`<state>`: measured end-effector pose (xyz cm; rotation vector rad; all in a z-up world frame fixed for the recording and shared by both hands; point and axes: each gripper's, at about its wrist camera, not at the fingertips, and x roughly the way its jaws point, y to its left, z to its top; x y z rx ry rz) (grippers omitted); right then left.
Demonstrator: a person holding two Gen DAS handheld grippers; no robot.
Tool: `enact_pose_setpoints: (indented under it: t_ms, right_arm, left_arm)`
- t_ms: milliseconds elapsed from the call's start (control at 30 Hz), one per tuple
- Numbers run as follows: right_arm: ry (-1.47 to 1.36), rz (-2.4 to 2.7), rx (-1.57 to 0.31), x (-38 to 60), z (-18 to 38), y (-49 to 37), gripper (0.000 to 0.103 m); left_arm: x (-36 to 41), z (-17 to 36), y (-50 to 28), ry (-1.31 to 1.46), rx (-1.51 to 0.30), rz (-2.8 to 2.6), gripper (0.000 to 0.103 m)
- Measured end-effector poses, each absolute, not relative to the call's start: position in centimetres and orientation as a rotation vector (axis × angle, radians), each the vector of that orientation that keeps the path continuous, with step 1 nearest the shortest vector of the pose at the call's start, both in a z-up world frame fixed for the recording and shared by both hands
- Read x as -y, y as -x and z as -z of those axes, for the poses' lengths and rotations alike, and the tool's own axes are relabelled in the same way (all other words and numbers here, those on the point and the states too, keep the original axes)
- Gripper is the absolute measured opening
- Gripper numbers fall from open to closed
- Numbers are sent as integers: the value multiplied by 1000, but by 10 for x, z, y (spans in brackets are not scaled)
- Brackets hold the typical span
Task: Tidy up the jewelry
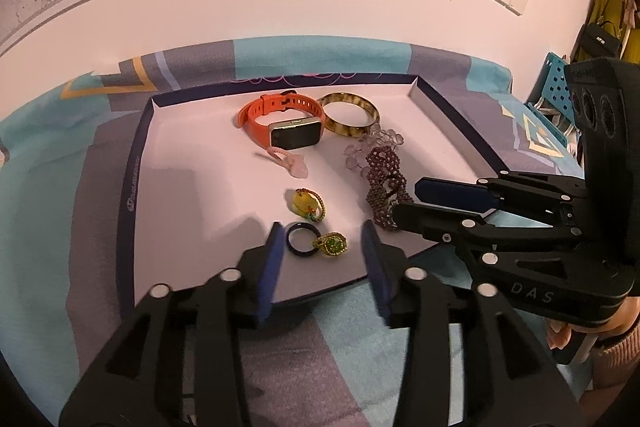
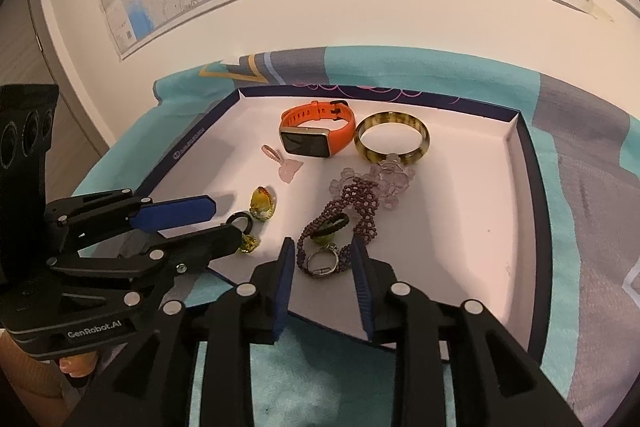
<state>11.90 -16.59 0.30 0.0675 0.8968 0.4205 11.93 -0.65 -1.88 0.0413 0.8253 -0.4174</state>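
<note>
One orange watch (image 1: 280, 119), one bangle (image 1: 350, 115), two beaded bracelets (image 2: 352, 203) counted in tray (image 1: 136, 163). Watch face turned toward viewer. Left gripper (image 1: 324, 259), right gripper (image 2: 322, 267): jaws released, nothing held.

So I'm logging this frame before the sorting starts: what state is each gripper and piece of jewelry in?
left gripper: open, around the dark ring
right gripper: open, around the silver ring
orange smartwatch: strap buckled, screen dark, on its side
amber bangle: lying flat
purple beaded bracelet: loosely heaped
dark ring: flat, beside the green ring
green ring: tipped over
box lid tray: open side up
</note>
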Motion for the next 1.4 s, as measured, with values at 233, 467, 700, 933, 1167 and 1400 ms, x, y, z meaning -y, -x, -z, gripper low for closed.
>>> enact_pose_setpoints:
  t_ms: [233,467,700,933,1167,1400]
  right_arm:
    - [-80,-388,-842,178,-17,-99,67]
    - [-44,-353,-804,183,-26,-71,92]
    - [-5,-297,-792,181,-23,-42,96]
    - [-18,-289,-815,182,-17,-28,96]
    - [-32,-294,-815,181,-18,-22,96]
    - [-37,-301,-820,180,-19,-19,96]
  left_arm:
    - [-5,2,-95,-36,-746,393,98]
    - [-20,-5,-69,-3,-721,332,97]
    - [-31,3,-48,47,-738,238,98]
    - [-28,3,-34,9,-736,181,98]
    - [-28,7,-28,18,-762,159,98]
    - [-31,7,-27,33,-770,150,98]
